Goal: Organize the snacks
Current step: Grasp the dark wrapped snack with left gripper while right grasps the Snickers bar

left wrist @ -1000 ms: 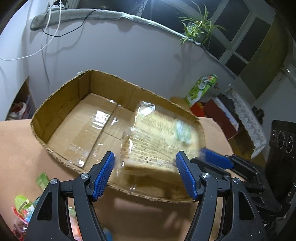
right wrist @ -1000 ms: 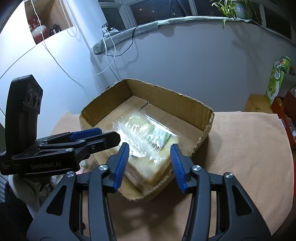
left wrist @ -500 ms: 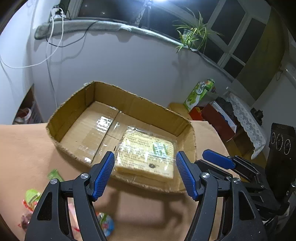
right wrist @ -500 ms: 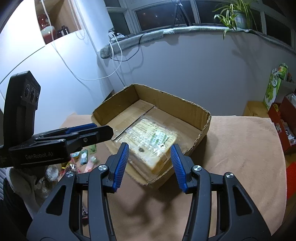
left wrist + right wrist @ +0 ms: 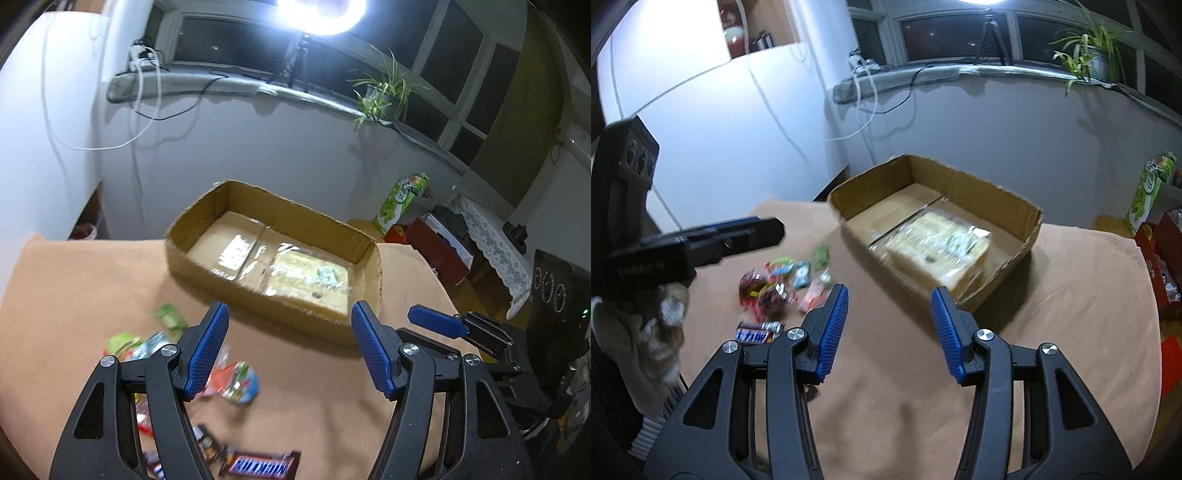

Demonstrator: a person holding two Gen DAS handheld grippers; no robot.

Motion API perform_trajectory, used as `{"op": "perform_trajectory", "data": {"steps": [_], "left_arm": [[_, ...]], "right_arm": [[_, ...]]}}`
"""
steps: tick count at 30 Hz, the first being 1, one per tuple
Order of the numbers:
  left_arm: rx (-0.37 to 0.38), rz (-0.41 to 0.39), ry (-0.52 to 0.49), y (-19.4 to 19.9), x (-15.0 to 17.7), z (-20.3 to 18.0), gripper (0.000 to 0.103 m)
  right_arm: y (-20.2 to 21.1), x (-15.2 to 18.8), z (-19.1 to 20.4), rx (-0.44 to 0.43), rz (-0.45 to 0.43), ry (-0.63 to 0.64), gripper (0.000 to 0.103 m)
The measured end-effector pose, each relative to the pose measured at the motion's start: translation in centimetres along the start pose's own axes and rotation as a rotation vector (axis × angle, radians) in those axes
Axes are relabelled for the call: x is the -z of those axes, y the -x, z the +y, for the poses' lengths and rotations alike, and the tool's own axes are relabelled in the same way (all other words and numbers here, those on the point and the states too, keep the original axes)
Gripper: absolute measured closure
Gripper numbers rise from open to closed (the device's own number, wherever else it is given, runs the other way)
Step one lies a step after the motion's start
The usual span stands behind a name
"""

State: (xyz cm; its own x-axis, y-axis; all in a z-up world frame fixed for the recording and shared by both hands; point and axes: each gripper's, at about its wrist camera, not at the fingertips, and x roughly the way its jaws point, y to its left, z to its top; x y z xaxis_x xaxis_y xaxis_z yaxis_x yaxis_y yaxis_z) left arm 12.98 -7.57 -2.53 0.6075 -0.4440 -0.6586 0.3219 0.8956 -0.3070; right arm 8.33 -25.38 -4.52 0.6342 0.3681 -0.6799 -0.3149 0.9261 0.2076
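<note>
An open cardboard box (image 5: 207, 221) (image 5: 1004, 199) stands at the far side of the tan table. A clear-wrapped bread pack (image 5: 310, 284) (image 5: 938, 247) lies in its right end. My left gripper (image 5: 288, 339) is open and empty, above the table in front of the box; it also shows at the left of the right wrist view (image 5: 753, 229). My right gripper (image 5: 890, 325) is open and empty, also short of the box. A pile of small snack packets (image 5: 783, 280) (image 5: 229, 376) lies left of the box. A Snickers bar (image 5: 262, 465) lies nearest me.
The table is covered with tan cloth (image 5: 1071, 295). A grey wall rises behind the box. A green carton (image 5: 402, 203) and red boxes (image 5: 436, 247) stand beyond the table's right side. A potted plant (image 5: 1097, 51) sits on the window sill.
Both grippers have let go of the bread pack, which now lies flat in the box, and have pulled back and up from the box. The snack pile has come into view.
</note>
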Motion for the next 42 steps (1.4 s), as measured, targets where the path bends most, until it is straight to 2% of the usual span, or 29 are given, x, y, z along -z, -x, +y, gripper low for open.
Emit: {"op": "perform_trajectory", "data": {"steps": [6, 13, 22, 26, 34, 40, 42], "left_arm": [[-0.062, -0.011, 0.05, 2.7, 2.8, 2.6, 0.035], [-0.181, 0.004, 0.096, 4.8, 7.5, 5.0, 0.035], [-0.184, 0.11, 0.202, 3.8, 13.5, 6.8, 0.041], [-0.191, 0.143, 0.184, 2.9, 14.5, 6.2, 0.05], [-0.221, 0.165, 0.147, 1.2, 14.8, 5.6, 0.05], [-0.254, 0.166, 0.11, 0.4, 14.7, 5.4, 0.057], [-0.263, 0.164, 0.095, 0.3, 14.7, 5.3, 0.062]], "right_arm": [[-0.8, 1.9, 2.6, -0.035, 0.051, 0.052, 0.054], [-2.8, 4.1, 5.8, -0.066, 0.124, 0.14, 0.054], [-6.0, 6.6, 9.0, -0.097, 0.232, 0.255, 0.054], [-6.8, 7.1, 9.6, -0.104, 0.258, 0.285, 0.054], [-8.0, 7.3, 10.2, -0.095, 0.287, 0.332, 0.054], [-9.0, 7.1, 10.6, -0.106, 0.3, 0.361, 0.054], [-9.3, 7.2, 10.8, -0.108, 0.308, 0.366, 0.057]]}}
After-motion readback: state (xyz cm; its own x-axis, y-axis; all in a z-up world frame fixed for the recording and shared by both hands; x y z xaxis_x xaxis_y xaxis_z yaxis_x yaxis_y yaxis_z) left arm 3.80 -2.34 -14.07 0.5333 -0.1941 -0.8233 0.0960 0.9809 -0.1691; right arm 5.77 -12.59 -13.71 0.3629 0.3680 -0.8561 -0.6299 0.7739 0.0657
